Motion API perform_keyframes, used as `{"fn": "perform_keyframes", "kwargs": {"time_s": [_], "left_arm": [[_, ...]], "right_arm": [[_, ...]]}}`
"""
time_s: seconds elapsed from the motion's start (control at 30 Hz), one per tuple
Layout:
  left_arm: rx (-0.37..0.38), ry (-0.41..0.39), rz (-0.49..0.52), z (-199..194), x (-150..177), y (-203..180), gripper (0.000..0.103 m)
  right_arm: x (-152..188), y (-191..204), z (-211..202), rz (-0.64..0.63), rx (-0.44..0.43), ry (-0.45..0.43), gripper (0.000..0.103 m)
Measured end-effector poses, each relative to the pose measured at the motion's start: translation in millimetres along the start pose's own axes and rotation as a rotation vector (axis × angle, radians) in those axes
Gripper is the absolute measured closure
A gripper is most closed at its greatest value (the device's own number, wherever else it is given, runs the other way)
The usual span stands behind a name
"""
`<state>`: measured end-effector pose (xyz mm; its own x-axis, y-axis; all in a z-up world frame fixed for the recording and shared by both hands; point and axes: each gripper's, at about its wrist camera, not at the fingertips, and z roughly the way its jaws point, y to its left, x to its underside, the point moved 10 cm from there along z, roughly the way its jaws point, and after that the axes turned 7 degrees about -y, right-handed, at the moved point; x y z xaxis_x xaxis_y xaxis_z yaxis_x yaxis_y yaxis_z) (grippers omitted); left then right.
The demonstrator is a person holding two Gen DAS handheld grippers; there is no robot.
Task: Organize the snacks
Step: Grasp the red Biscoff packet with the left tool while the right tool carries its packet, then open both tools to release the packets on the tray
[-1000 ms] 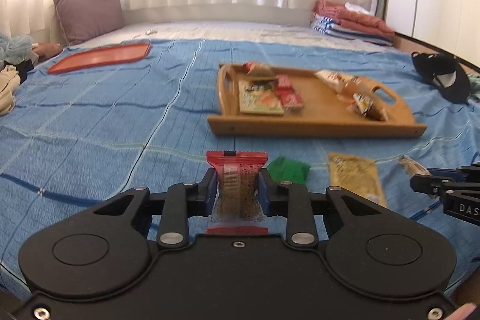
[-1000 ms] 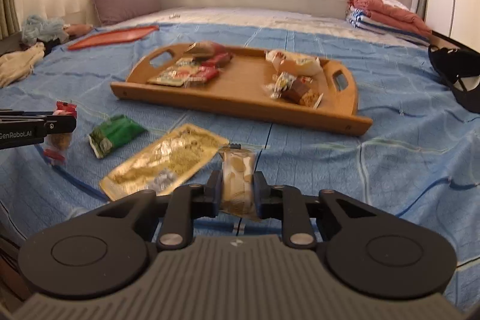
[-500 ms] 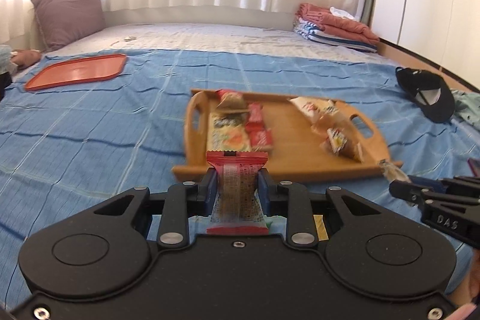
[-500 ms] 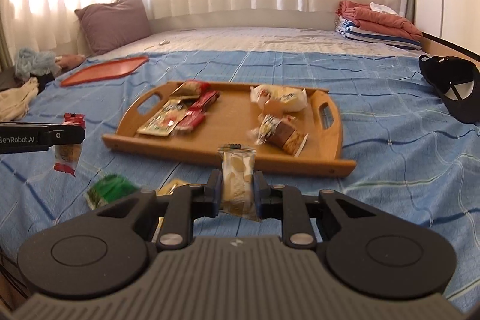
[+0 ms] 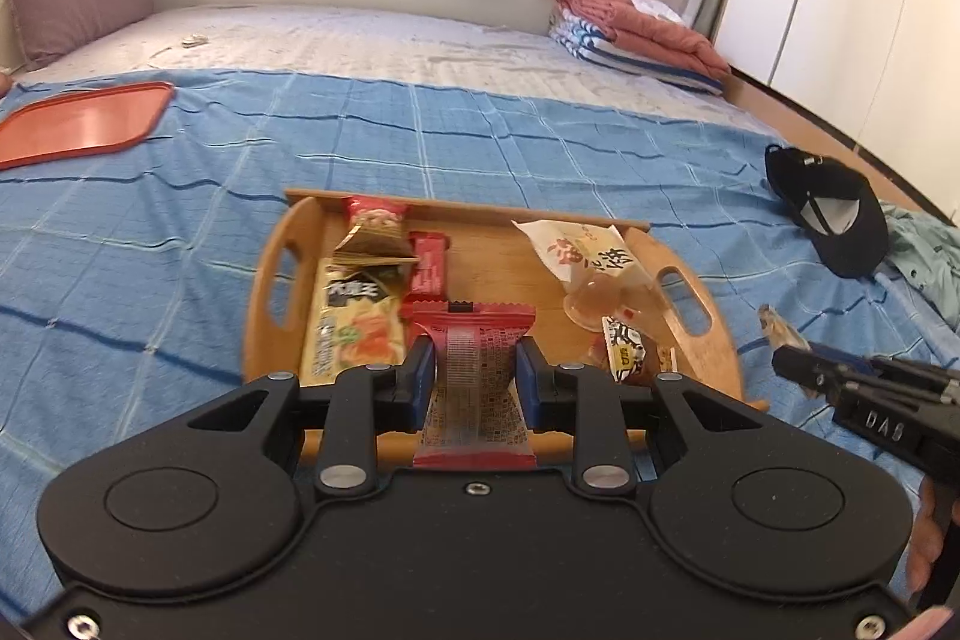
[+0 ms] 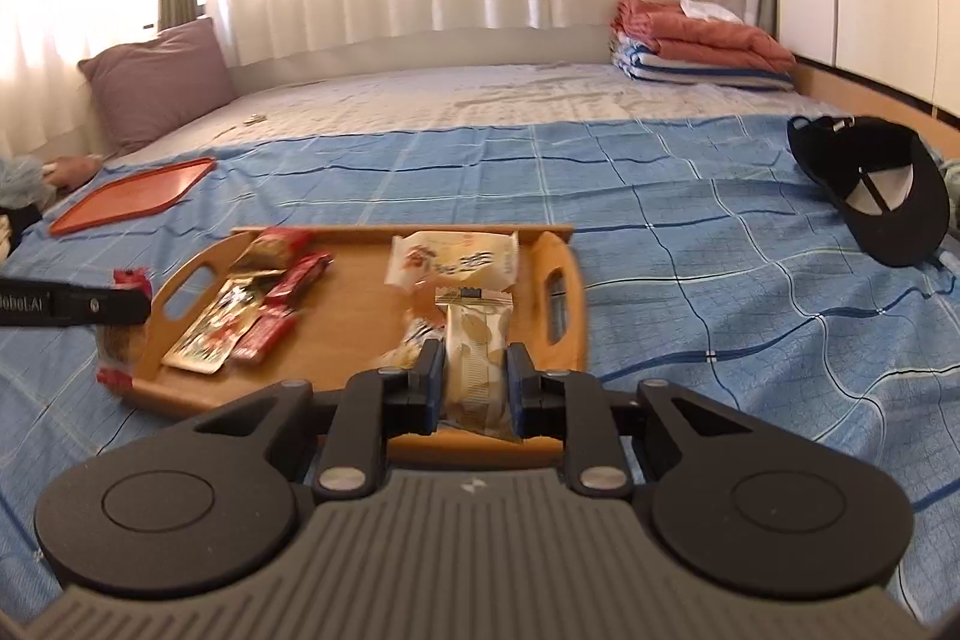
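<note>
My left gripper (image 5: 473, 365) is shut on a red snack packet (image 5: 474, 376), held above the near edge of the wooden tray (image 5: 270, 280). My right gripper (image 6: 476, 377) is shut on a clear packet of biscuits (image 6: 477, 370), over the near right part of the same tray (image 6: 567, 304). Several snacks lie in the tray: a yellow-green packet (image 5: 354, 322), small red bars (image 5: 429, 265) and a white packet (image 5: 579, 256). In the left wrist view the right gripper (image 5: 780, 346) enters at the right; in the right wrist view the left gripper (image 6: 129, 307) enters at the left.
The tray rests on a blue checked bedspread (image 6: 690, 244). An orange tray (image 5: 78, 124) lies far left, a black cap (image 6: 870, 190) at the right, folded blankets (image 6: 702, 46) at the back right, a purple pillow (image 6: 156, 82) at the back left.
Both grippers have risen and moved forward with their packets, from over the loose snacks on the bedspread to over the wooden tray's near edge. Their grips are unchanged.
</note>
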<state>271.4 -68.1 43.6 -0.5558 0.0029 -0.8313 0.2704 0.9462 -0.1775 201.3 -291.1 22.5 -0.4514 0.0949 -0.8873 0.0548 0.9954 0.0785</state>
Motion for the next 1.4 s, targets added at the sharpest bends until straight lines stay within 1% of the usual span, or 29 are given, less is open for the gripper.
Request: {"fn": "perform_keyframes", "kwargs": {"time_s": [0.13,0.27,0.43,0.53,0.67,0.9,1.03,1.27,1.3,1.33,1.37,1.4], "left_arm": [[0.004,0.047,0.01,32.0,4.1,-5.6,0.076],[0.0,0.087,-0.015,59.3,12.1,-4.8,0.076],[-0.005,0.116,0.005,81.1,27.4,-8.5,0.077],[-0.012,0.118,0.017,92.3,30.9,-10.2,0.077],[-0.018,0.125,0.006,105.2,31.8,-8.6,0.077],[-0.03,0.126,0.016,117.8,35.0,-8.3,0.077],[-0.03,0.122,0.043,120.9,36.1,-11.3,0.077],[-0.032,0.121,0.049,124.7,36.7,-14.4,0.076],[-0.034,0.124,0.051,124.1,36.2,-14.7,0.076],[-0.036,0.122,0.047,122.9,35.1,-14.4,0.072],[-0.039,0.119,0.043,120.6,33.6,-13.8,0.063],[-0.041,0.114,0.04,118.2,31.7,-12.9,0.059]], "right_arm": [[-4.1,-15.0,21.3,0.031,0.0,0.027,0.077],[-2.2,-20.9,45.9,0.051,-0.026,0.068,0.077],[7.7,-22.1,75.0,0.052,-0.037,0.119,0.077],[13.9,-22.2,85.3,0.046,-0.04,0.137,0.077],[22.1,-22.4,93.2,0.046,-0.038,0.156,0.077],[38.5,-20.3,99.0,0.025,-0.037,0.18,0.077],[41.3,-21.1,99.4,0.029,-0.038,0.185,0.077],[43.5,-20.1,98.7,0.034,-0.039,0.19,0.076],[43.7,-19.8,98.5,0.035,-0.039,0.189,0.071],[43.6,-19.3,97.4,0.037,-0.036,0.185,0.07],[43.2,-19.1,96.1,0.036,-0.032,0.18,0.053],[42.0,-18.1,94.9,0.033,-0.039,0.175,0.045]]}}
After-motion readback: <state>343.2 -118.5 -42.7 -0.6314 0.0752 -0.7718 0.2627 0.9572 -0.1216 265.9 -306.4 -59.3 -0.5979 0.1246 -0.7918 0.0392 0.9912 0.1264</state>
